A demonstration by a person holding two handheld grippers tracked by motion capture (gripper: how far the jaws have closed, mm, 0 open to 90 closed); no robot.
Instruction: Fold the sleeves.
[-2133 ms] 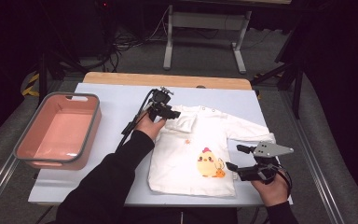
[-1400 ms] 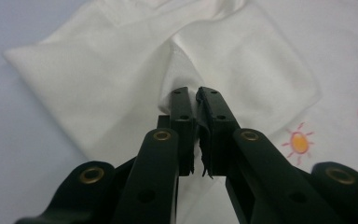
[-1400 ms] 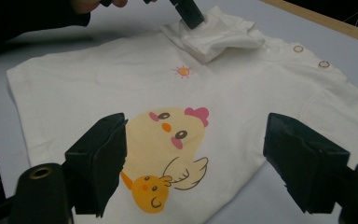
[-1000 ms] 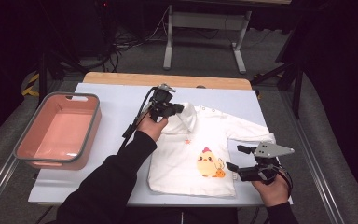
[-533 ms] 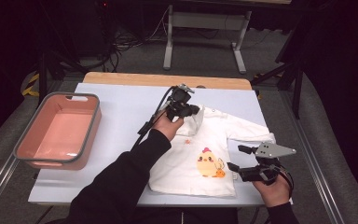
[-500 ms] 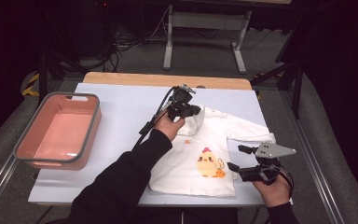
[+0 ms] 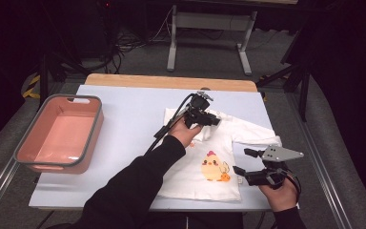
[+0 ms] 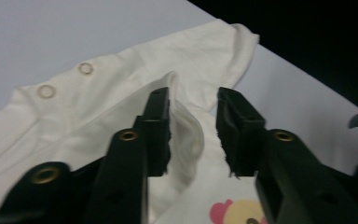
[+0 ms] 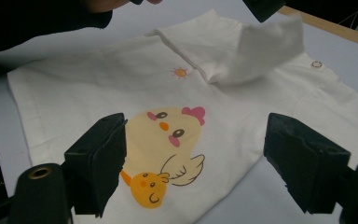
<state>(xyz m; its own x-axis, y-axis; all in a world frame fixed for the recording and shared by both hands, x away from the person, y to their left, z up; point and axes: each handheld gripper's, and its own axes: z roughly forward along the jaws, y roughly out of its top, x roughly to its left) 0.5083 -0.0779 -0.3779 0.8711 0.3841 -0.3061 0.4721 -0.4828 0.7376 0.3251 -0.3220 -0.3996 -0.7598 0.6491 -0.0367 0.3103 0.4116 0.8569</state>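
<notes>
Now left tongs just opening, folded sleeve loose between jaws, shirt body toward right tongs, wide, empty, nearer hem.

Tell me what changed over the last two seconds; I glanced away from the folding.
The left gripper carried the sleeve rightward across the white shirt, and its jaws have just been opening, the fold loose between them. The right gripper, open at the shirt's lower right, and the pink bin stayed put.

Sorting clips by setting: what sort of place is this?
Probably a lab or recording room, not a home: a covered table in a dark room, cables on the floor, a metal stand behind.
</notes>
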